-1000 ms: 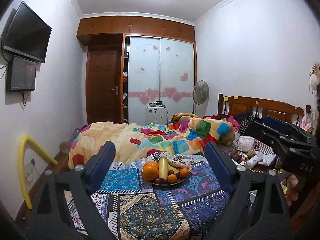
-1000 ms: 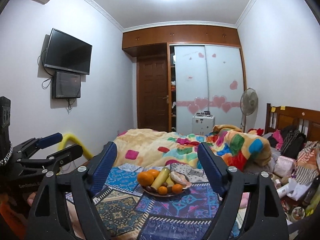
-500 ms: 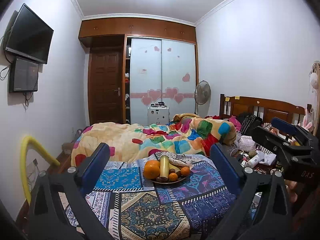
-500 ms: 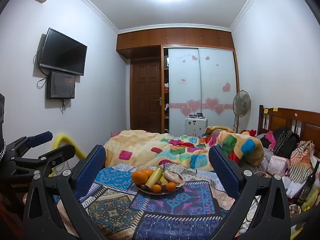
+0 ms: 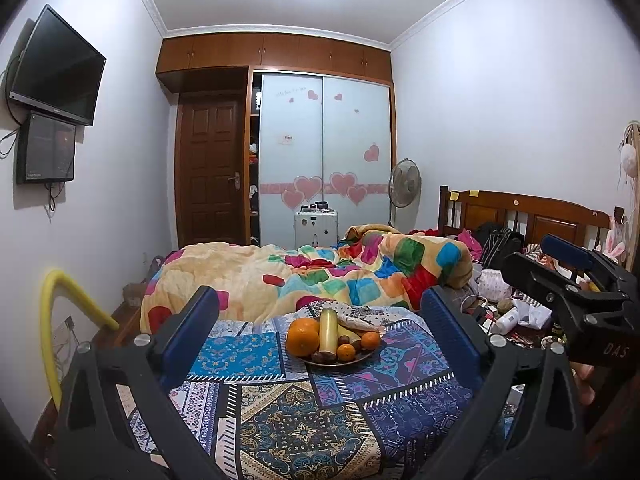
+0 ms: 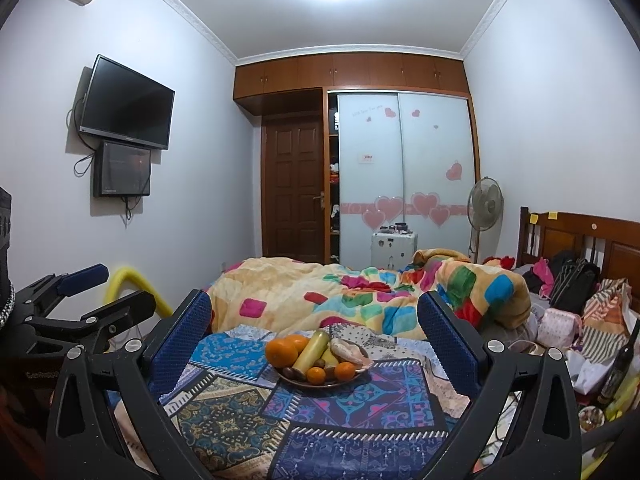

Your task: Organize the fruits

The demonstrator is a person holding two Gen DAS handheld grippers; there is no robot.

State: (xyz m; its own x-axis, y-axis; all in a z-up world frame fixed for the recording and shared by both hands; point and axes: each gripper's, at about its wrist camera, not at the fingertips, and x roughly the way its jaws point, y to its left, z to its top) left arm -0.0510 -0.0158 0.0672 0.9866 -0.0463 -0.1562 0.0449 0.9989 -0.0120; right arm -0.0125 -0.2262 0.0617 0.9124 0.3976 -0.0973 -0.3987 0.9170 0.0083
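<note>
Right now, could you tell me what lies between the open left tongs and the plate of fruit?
Only bare patterned patchwork cloth lies between the left tongs and the round brown plate of fruit; the left wrist view shows it.

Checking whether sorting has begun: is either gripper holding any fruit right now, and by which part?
Nothing is held. The left gripper and right gripper both have their jaws wide open and empty, short of the plate of fruit on the patterned cloth.

home bedroom | bed (image 5: 280, 276) | wardrobe (image 5: 324, 152) | wall TV (image 6: 128, 102)
</note>
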